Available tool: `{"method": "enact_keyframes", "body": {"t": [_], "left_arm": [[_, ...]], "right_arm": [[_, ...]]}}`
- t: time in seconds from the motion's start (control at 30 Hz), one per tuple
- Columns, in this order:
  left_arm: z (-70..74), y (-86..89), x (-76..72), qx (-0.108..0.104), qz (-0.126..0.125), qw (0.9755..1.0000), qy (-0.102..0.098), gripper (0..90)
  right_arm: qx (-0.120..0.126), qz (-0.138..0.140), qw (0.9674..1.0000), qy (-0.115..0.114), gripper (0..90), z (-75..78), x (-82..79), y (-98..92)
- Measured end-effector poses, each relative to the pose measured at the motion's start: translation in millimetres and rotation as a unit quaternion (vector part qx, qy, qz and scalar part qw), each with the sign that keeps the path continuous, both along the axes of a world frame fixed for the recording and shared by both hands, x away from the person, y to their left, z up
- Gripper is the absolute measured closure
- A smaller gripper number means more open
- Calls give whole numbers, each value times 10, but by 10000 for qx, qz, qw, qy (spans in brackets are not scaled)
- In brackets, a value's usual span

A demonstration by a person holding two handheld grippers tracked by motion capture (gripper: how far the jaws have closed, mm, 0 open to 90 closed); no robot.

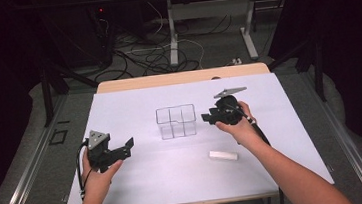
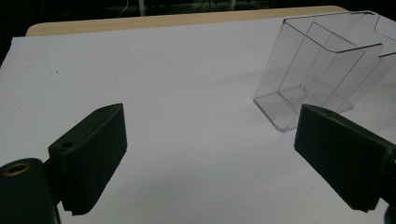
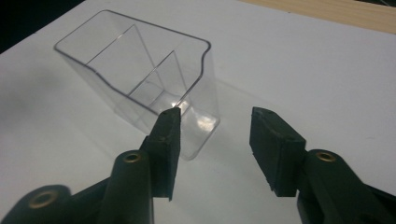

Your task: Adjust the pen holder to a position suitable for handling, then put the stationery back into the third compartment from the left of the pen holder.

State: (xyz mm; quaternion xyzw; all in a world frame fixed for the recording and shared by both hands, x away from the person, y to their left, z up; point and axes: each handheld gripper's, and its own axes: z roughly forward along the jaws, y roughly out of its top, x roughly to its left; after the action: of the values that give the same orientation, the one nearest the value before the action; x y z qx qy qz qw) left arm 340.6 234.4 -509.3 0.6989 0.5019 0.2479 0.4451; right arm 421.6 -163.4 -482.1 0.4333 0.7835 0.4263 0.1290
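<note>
A clear plastic organizer box (image 1: 176, 121) with inner dividers stands upright near the middle of the white worktop (image 1: 141, 181), a little toward the far edge. The right gripper (image 1: 209, 117) sits just beside the box's right side, pointing at it, with the person's right hand (image 1: 242, 125) around its body; in the right gripper view its jaws stand apart with nothing between them, and one jaw tip lies close in front of the box's (image 3: 140, 84) near corner. The left gripper (image 1: 128, 148) is held over the left part of the worktop, well apart from the box, jaws spread wide and empty, as the left gripper view shows with the box (image 2: 322, 70) ahead to its right. A small white block (image 1: 223, 155) lies flat toward the near edge, right of centre, close to the right forearm.
</note>
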Motion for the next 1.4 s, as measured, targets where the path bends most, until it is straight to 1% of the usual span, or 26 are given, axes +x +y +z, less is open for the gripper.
{"method": "enact_keyframes", "body": {"t": [0.07,0.1,0.2,0.27,0.3,0.33,0.37,0.43,0.53,0.57,0.7,0.73,0.83,0.87,0.97,1.0,1.03,1.1,1.13,1.17,1.2,1.27,1.3,1.33,1.37,1.4], "left_arm": [[1,-5,-1,58,-18,10000,9,102],[1,-8,-2,73,-40,10000,18,103],[1,-13,-4,87,-69,9999,35,103],[-5,-22,-2,53,-67,10000,34,103],[-7,-23,-1,53,-68,10000,34,103],[-8,-24,-1,47,-68,10000,38,103],[-8,-23,-1,39,-71,10000,43,103],[-8,-20,0,27,-71,10000,60,103],[-11,-16,4,28,-72,9999,84,102],[-14,-21,6,1,-51,10000,73,102],[-13,-27,6,26,-79,9999,74,101],[-12,-29,3,29,-86,9999,98,101],[-18,-31,6,33,-83,9999,102,101],[-19,-32,7,36,-81,9999,103,101],[-19,-35,5,40,-88,9999,96,101],[-19,-36,6,37,-91,9999,90,101],[-17,-37,3,37,-91,9999,110,101],[-16,-39,2,34,-95,9999,108,101],[-16,-41,1,35,-92,9999,104,101],[-15,-41,1,36,-92,9999,104,101],[-16,-40,2,39,-88,9999,104,101],[-19,-38,1,52,-86,9999,115,101],[-19,-36,1,61,-90,9999,119,101],[-19,-35,-1,66,-90,9999,122,101],[-18,-35,-1,68,-87,9999,120,101],[-17,-34,0,75,-87,9999,105,101]], "right_arm": [[95,142,9998,48,484,1,-49,-34],[104,235,9997,-47,449,8,-87,-71],[155,267,9995,-91,401,21,-123,-101],[131,295,9991,-260,352,28,-159,-145],[97,294,9992,-258,346,32,-177,-164],[134,286,9992,-252,334,28,-190,-175],[211,256,9993,-152,296,15,-225,-210],[229,300,9992,-144,290,9,-243,-225],[52,404,9988,-270,219,-9,-288,-267],[-96,460,9986,-258,203,-32,-294,-296],[-297,537,9978,-255,161,-52,-315,-329],[-440,619,9969,-202,159,-58,-324,-343],[-505,697,9962,-144,158,-66,-341,-348],[-623,780,9950,-63,156,-59,-348,-358],[-753,851,9935,-91,147,-68,-373,-350],[-803,904,9927,3,141,-53,-387,-351],[-982,1049,9896,-61,139,-38,-411,-353],[-1023,1074,9889,-74,145,-37,-419,-344],[-1305,1246,9835,-128,155,-27,-442,-332],[-1435,1332,9805,-158,172,-31,-449,-317],[-1435,1332,9805,-158,172,-31,-449,-317],[-1742,1577,9718,-209,234,-30,-471,-296],[-1892,1737,9663,-171,272,-33,-480,-283],[-1892,1737,9663,-171,272,-33,-480,-283],[-2006,1870,9616,-144,312,-39,-486,-266],[-2049,1941,9592,-127,335,-43,-480,-263]]}}
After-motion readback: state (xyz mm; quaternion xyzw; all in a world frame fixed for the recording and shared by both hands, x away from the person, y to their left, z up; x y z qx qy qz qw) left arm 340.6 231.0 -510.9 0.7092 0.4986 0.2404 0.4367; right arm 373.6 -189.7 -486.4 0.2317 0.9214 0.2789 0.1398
